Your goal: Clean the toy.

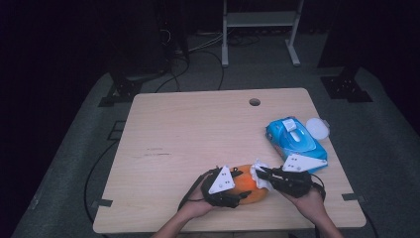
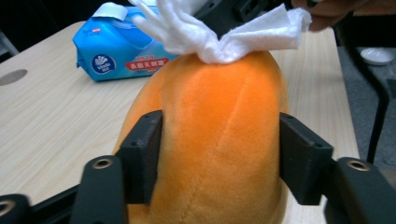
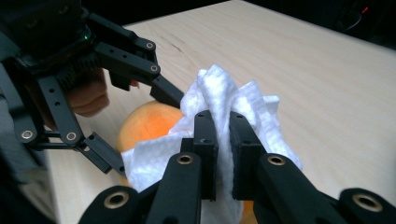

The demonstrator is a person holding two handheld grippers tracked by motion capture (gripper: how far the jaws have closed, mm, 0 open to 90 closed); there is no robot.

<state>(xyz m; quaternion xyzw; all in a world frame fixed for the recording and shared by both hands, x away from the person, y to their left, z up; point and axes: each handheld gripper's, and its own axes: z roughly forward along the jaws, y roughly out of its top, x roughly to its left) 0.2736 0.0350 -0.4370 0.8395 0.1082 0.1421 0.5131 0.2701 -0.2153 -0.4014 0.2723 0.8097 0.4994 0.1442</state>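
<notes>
A: High view?
B: I see the orange plush toy (image 1: pixel 246 188) on the tabletop (image 1: pixel 198 129), near edge.

A: Left gripper view?
B: My left tool (image 2: pixel 219 154) squeezes it; it might slip.

A: Right gripper view?
B: My right tool (image 3: pixel 219 154) pinches the white wipe (image 3: pixel 224 98), which could tear.

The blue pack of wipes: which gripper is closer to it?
Right. The right gripper sits just below the blue pack of wipes, pinching a white wipe. The left gripper is farther off, clamped around the orange plush toy.
</notes>
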